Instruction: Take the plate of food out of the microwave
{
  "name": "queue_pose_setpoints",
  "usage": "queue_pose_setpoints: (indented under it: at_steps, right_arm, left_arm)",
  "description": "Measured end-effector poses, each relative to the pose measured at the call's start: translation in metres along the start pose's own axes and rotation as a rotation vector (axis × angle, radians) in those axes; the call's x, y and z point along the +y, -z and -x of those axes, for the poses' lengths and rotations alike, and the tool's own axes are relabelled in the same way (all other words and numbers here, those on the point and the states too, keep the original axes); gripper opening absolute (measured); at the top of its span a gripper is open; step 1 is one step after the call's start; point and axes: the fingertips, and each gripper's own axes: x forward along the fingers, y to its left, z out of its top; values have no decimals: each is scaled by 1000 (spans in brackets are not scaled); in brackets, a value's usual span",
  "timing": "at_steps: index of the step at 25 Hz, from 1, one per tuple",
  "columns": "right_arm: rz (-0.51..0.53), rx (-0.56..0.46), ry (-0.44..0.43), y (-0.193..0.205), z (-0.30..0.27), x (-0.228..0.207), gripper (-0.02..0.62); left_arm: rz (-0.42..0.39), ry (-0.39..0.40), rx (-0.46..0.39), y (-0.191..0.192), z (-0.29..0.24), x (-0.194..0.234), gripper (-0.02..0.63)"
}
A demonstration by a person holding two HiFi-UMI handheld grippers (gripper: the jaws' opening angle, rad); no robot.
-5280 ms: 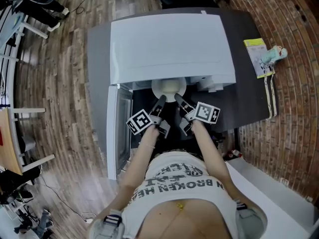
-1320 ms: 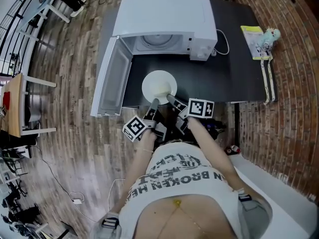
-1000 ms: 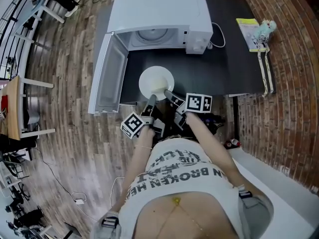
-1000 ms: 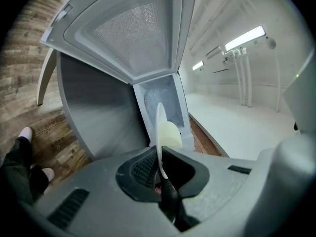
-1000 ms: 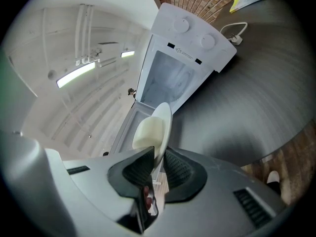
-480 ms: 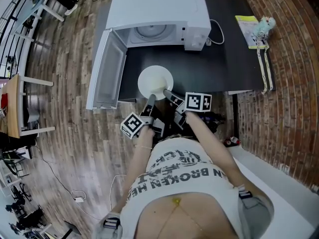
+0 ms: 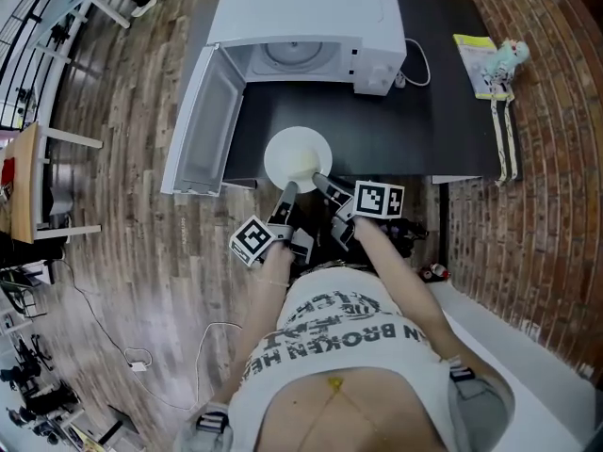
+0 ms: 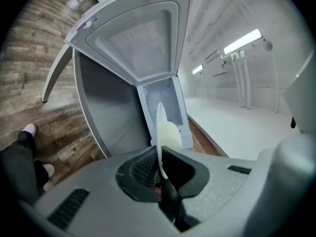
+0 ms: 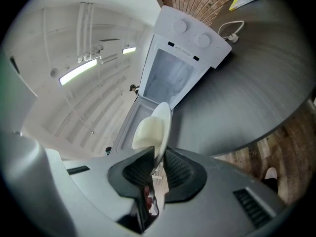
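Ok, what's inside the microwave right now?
Only the round turntable shows inside the microwave; the plate is outside, over the table. The cavity's rear is covered by the microwave's top.

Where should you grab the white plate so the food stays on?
Pinch the plate by its thin rim, from the person's side, as the left gripper and right gripper do; it lies flat, and the food sits further in.

Wood-plank floor (image 7: 122,252) spreads left of the dark surface (image 7: 452,111); a brick wall (image 7: 556,205) runs along the right, and tube lights (image 8: 242,41) glow overhead.
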Motion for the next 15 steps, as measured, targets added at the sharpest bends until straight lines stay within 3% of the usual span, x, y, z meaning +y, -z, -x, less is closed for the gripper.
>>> queue_pose_setpoints:
  at_steps: [15]
  right_arm:
    - [-21,-56,21,3,-1,5,52]
  left_arm:
    - [-1,33,63,-7,1,-3,23]
